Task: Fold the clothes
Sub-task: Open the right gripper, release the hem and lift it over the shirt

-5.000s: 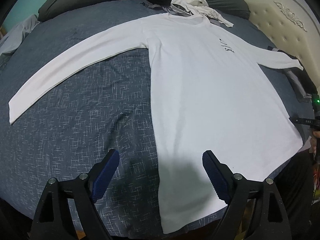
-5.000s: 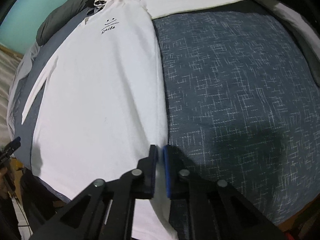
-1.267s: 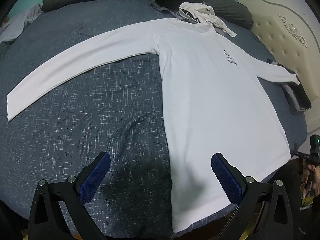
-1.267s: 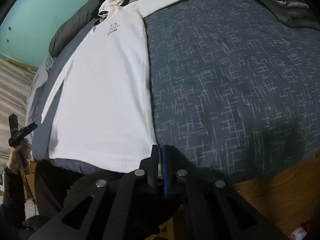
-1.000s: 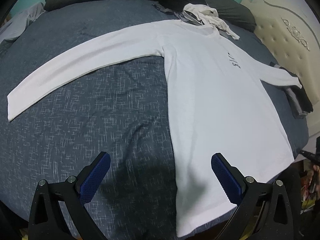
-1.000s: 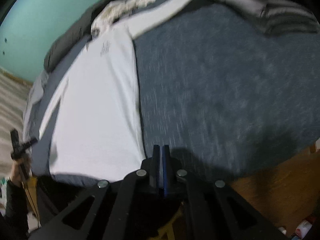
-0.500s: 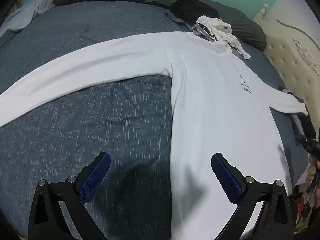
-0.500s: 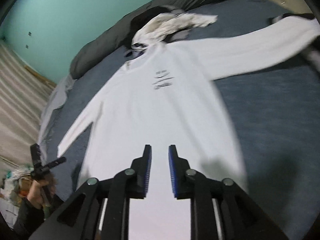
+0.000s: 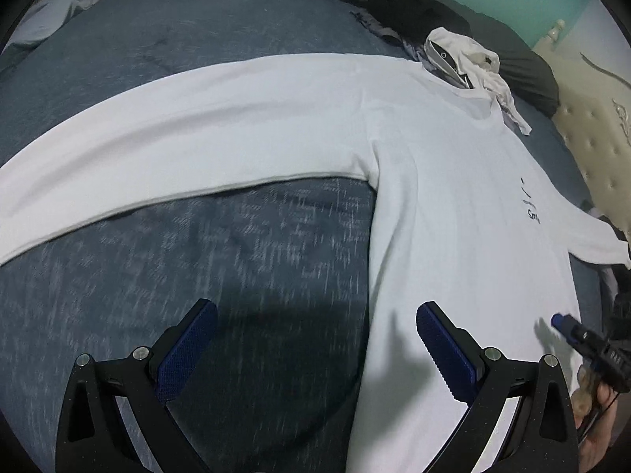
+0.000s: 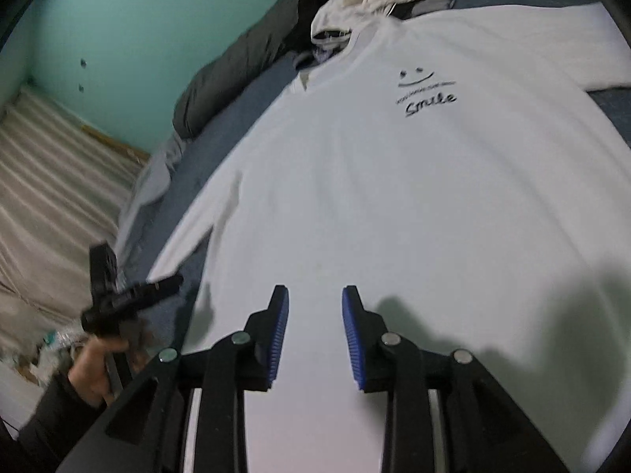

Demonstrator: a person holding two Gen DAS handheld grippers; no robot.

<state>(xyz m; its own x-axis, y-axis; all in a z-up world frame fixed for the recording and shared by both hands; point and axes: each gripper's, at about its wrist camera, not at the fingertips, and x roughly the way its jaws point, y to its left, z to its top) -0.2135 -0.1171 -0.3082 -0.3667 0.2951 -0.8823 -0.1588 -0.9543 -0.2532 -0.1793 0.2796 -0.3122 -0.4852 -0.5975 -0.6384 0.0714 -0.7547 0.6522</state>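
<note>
**Hovering over a spread white shirt, both claws empty**

Spread flat and front-up on the dark blue bedspread with pale crosshatch flecks, a white long-sleeved knit shirt is seen from both wrist cameras. Its hem is cut off at the bottom of both views. One sleeve runs off the left edge of the left wrist view, so its cuff is not seen; the other sleeve's end is lost near the right edge. A small black smiling face with the word "Smile" is read clearly in the right wrist view, but only in part in the left. The bedspread's flecks are smeared by blur near the left gripper.

The left gripper's blue ribbed pads are held wide apart above the shirt's side edge, one over bedspread, one over shirt, with nothing between them. The right gripper is held above the shirt's lower body; its jaws have just been opening, a moderate gap is shown, and no cloth is caught between them.

A crumpled cream-white garment is heaped at the collar, beside dark clothing that is hard to make out. A long dark grey pillow lies against the teal wall. A cream tufted headboard is partly cut off at the right.
</note>
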